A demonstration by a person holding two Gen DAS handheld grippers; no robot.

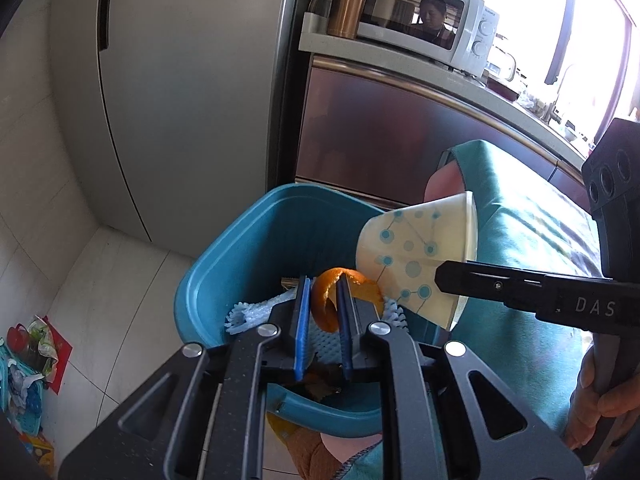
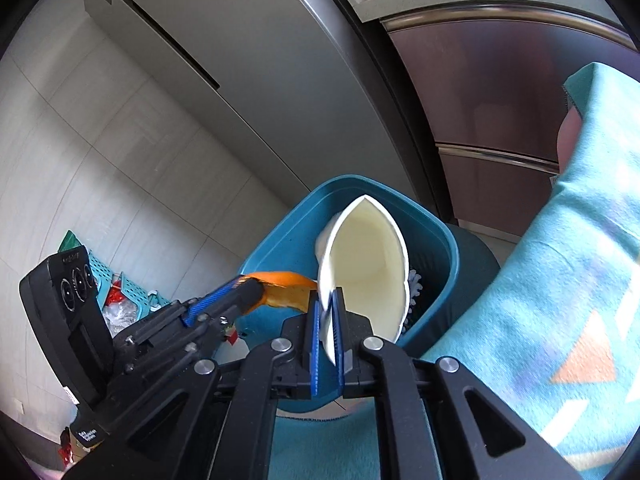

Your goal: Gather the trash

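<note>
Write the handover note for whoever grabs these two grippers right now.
Left gripper: shut on an orange peel, held over the blue bin.
Right gripper: shut on the rim of a squashed paper cup, also over the bin.
Done: white foam netting and some other scraps already lie in the bin.
Left: release peel and cup into the bin. More litter sits by a teal basket on the floor; probably collect that next.
</note>
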